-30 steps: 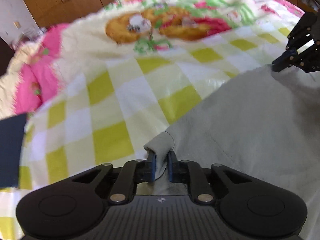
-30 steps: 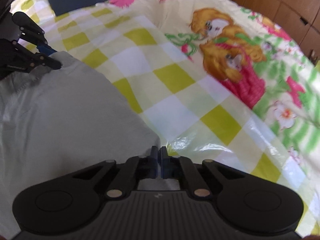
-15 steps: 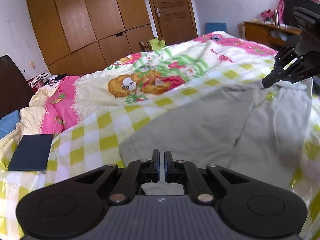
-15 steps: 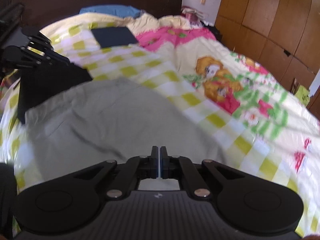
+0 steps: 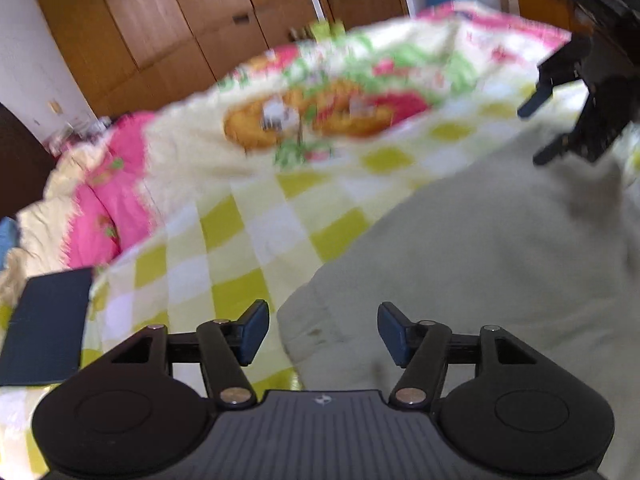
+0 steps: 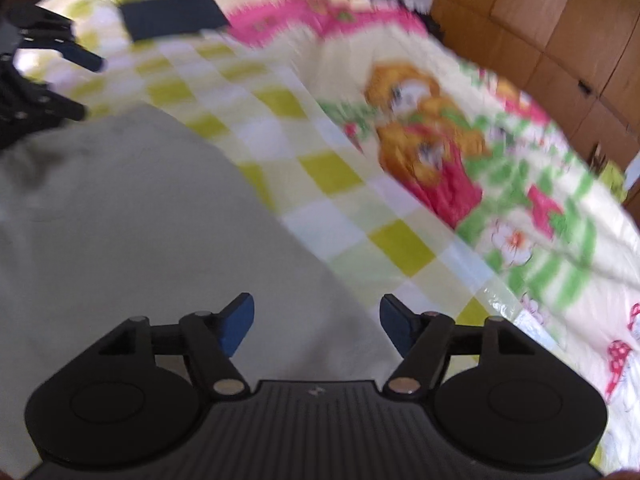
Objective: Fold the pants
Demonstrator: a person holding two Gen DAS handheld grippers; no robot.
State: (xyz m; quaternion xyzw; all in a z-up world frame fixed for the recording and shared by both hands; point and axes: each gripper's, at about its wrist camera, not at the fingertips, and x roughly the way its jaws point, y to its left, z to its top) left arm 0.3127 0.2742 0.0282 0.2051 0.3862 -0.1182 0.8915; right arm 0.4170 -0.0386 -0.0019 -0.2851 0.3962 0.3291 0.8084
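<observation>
I was in a home bedroom — under me lay a bed with a yellow-checked cartoon quilt and a pink pillow. Wooden wardrobe doors lined the wall behind it — a dark headboard stood at one end.

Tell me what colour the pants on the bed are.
Light grey, plain with no pattern. The pants show best in the right wrist view.

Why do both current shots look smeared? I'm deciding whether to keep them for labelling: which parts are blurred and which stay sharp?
Left wrist view: bedspread and pants motion-blurred, left gripper crisp. Right wrist view: the same smear on fabric, right gripper sharp, glare on the spread at right.
</observation>
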